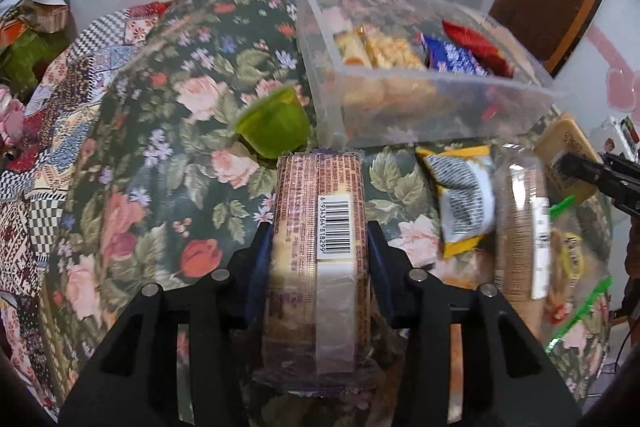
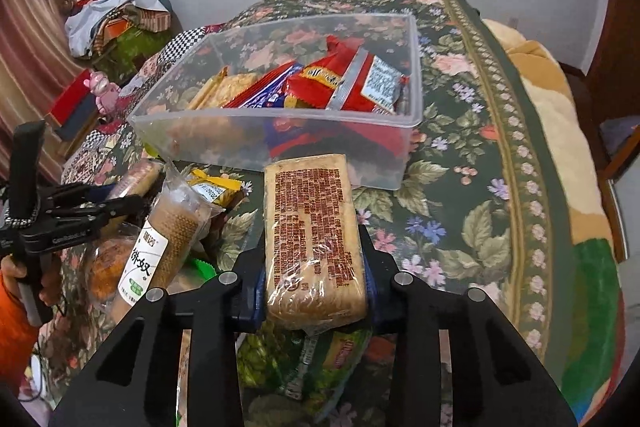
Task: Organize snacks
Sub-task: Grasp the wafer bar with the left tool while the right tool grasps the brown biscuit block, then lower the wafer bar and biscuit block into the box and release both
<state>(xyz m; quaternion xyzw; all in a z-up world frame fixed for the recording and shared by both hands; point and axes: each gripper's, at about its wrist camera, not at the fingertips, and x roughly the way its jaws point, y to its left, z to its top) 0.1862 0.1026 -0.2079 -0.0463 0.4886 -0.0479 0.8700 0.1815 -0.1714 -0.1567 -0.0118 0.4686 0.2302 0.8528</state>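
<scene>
My left gripper (image 1: 320,231) is shut on a long biscuit pack with a barcode (image 1: 320,227), held above the floral cloth. My right gripper (image 2: 314,239) is shut on a clear-wrapped cracker pack with red print (image 2: 314,227), its far end near the front wall of the clear plastic bin (image 2: 280,143). The bin (image 1: 420,107) holds red, blue and yellow snack packs (image 2: 340,83). The left gripper also shows at the left of the right wrist view (image 2: 116,205).
A green jelly cup (image 1: 272,123) lies left of the bin. Loose snacks lie on the cloth: a yellow pack (image 1: 464,195), a wafer pack with a white label (image 2: 160,247), zip bags (image 1: 568,267). A green packet (image 2: 304,359) lies under my right gripper.
</scene>
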